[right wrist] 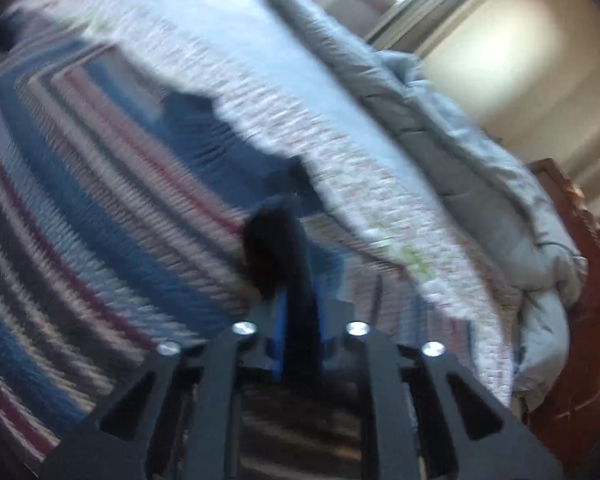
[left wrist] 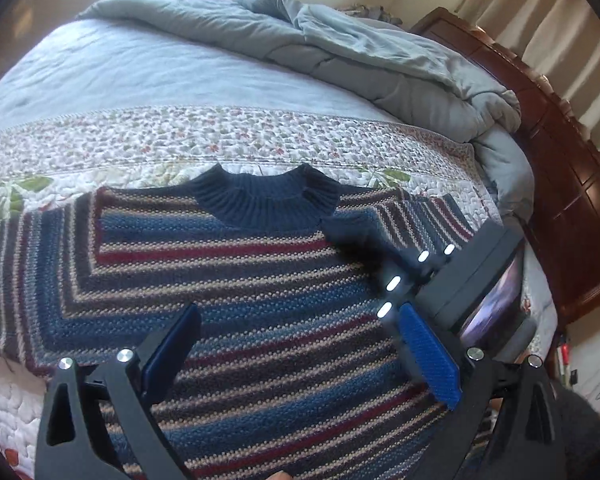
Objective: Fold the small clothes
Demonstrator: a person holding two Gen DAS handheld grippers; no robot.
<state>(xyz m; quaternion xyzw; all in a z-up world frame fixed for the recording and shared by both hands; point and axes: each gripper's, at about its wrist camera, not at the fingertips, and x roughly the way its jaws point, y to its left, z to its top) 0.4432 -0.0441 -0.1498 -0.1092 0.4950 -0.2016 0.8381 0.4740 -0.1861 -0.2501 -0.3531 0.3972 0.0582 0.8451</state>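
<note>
Gripping a dark navy cuff (right wrist: 272, 248) of the striped knit sweater (left wrist: 228, 280), the right gripper (right wrist: 300, 300) has its blue pads pinched close on the fabric. Spread wide and empty, the left gripper (left wrist: 300, 356) hovers above the sweater's chest. It lies flat on a floral quilted bedspread (left wrist: 180, 140), its ribbed navy collar (left wrist: 264, 196) pointing toward a rumpled grey-blue duvet (left wrist: 340, 48), with its body running lengthwise from collar back toward the grippers.

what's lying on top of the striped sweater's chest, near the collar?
The striped sweater's own sleeve, folded across toward the navy collar, with the right gripper at its cuff. Whether its pads still pinch the cuff is unclear. The chest under the sleeve is hidden.
</note>
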